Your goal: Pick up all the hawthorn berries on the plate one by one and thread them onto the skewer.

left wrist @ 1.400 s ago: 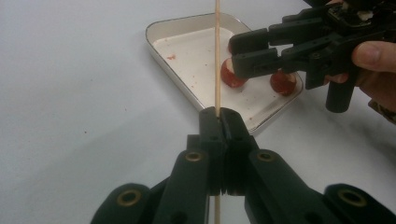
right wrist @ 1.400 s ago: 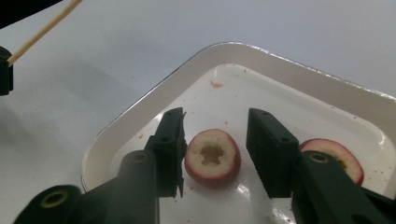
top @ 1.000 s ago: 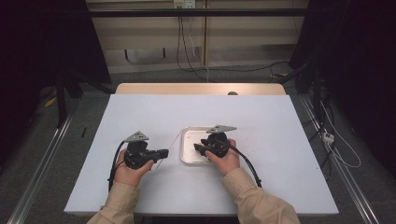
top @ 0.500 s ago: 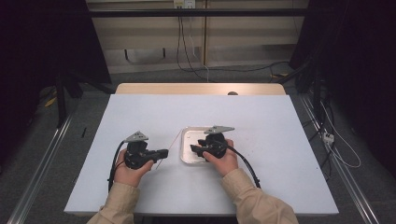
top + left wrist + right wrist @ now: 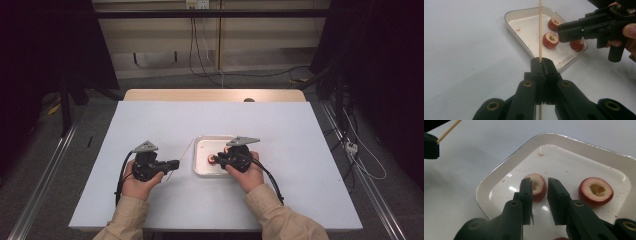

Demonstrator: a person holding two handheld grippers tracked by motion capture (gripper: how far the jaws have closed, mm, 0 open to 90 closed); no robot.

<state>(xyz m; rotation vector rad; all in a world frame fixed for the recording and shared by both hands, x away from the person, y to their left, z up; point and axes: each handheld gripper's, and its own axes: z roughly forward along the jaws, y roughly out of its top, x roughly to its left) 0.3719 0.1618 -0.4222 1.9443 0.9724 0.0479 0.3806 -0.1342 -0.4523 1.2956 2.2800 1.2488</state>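
Bench: white-topped bench (image 5: 150, 120); the work sits near its front edge, within easy reach of both forearms.

Tray: shallow white rectangular tray (image 5: 201, 165) at centre; its raised rim corrals the fruit and the red specks of juice.

Fruit: three round red cored fruits with pale flesh and hollowed middles lie in the tray. In the left claw view, one sits at 12 o'clock of the tray (image 5: 554, 23), one mid-tray (image 5: 550, 40), one at 3 o'clock (image 5: 577, 45). Cored holes face up or sideways, probably so a stick can pass through.

Skewer: thin pale wooden skewer (image 5: 540, 27), pinched near its lower part, long free end pointing at the tray from about 9 o'clock, tip clear of the fruit. Held level and aimed, it looks set for threading.

Left claw: black two-jaw left claw (image 5: 541, 65) clenched hard on the skewer, jaws pressed together with the stick between them; parked on the bench beside the tray, apparently as a steady holder.

Right claw: black two-jaw right claw (image 5: 538, 192) low over the tray, jaws straddling the fruit at 9 o'clock in its own view (image 5: 537, 185). The jaws have just been narrowing, yet a gap shows beside the right pad, so released, not gripping.

Judgement: fruit not yet lifted; next step likely a firm pinch without crushing the soft flesh.
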